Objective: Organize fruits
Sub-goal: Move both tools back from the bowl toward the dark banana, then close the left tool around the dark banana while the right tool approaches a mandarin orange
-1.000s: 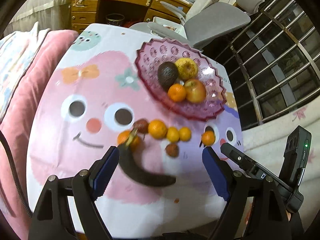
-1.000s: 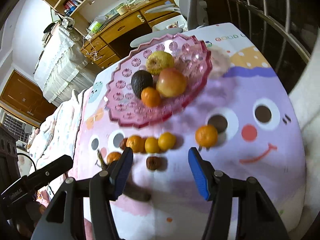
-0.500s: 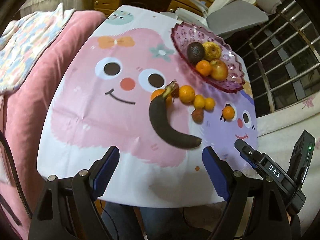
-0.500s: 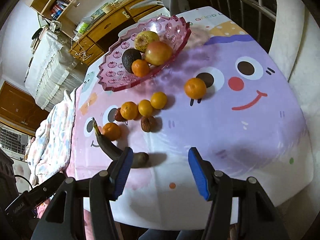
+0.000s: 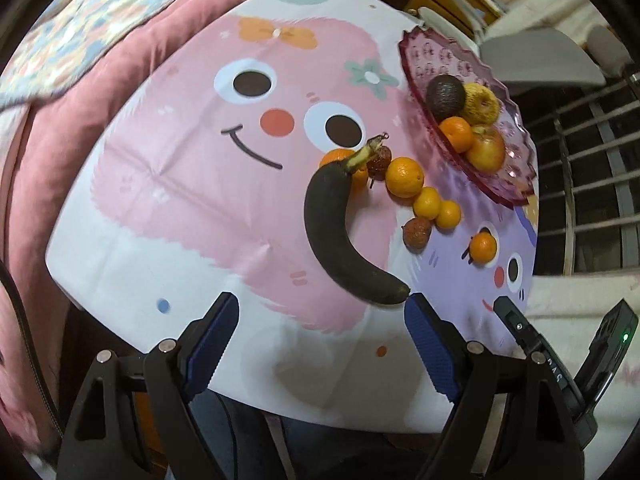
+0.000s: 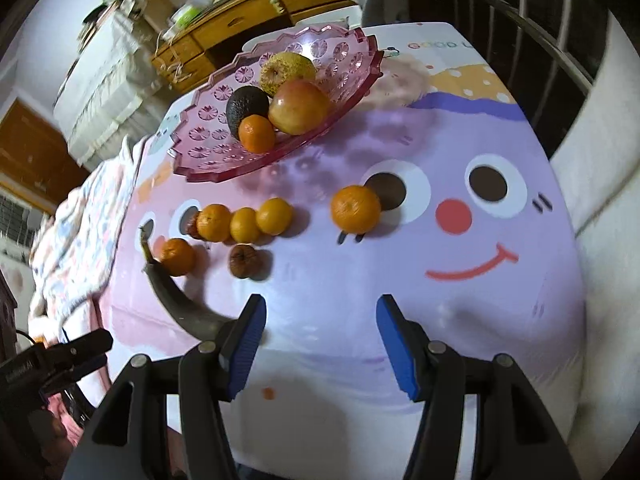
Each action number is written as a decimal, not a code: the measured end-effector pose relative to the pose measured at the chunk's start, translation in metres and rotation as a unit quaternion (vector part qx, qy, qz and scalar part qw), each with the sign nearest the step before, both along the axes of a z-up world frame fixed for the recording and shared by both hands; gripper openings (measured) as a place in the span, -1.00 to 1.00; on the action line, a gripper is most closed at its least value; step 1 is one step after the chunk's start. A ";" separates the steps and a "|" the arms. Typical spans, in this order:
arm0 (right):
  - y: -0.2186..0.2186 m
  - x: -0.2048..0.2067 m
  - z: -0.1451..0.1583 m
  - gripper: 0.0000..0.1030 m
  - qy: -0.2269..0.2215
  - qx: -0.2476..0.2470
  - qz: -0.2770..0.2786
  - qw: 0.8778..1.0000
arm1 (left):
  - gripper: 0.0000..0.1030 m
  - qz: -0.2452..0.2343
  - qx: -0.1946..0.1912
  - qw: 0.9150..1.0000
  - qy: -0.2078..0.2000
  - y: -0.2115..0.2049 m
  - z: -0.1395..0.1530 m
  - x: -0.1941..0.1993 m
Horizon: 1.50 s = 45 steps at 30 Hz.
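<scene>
Here we are holding both grippers above the table (image 5: 120,264) with its cartoon-face cloth. Our left gripper (image 5: 322,332) is hanging spread wide with nothing between its blue pads, its right pad just beside the blunt end of the blackened banana (image 5: 332,236). Our right gripper (image 6: 320,340) is also standing apart and empty. The pink glass dish (image 6: 208,128) is sitting at the far side, carrying an avocado (image 6: 246,108), an apple (image 6: 298,108), a yellowish fruit (image 6: 286,70) and one small orange (image 6: 256,134). Loose oranges (image 6: 244,222) are lying in a row in front of it, one orange (image 6: 355,209) apart to the right.
</scene>
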State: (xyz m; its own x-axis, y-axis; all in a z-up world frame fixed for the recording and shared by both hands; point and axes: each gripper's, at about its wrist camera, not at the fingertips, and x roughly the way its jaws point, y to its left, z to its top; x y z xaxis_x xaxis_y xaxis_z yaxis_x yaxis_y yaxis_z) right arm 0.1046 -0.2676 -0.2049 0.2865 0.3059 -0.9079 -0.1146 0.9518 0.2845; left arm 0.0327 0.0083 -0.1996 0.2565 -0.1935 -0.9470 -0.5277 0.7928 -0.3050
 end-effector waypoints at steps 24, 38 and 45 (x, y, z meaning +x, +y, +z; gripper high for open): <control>0.012 0.040 -0.033 -0.01 -0.090 -0.067 0.193 0.975 | 0.22 0.153 -0.039 0.986 0.055 -0.008 -0.075 0.027; 0.010 0.056 -0.048 -0.13 -0.101 -0.057 0.186 0.976 | -0.04 0.160 -0.015 0.986 0.044 -0.009 -0.088 0.048; 0.006 0.060 -0.055 -0.23 -0.094 -0.054 0.185 0.977 | -0.40 0.156 0.007 0.987 0.034 -0.007 -0.085 0.062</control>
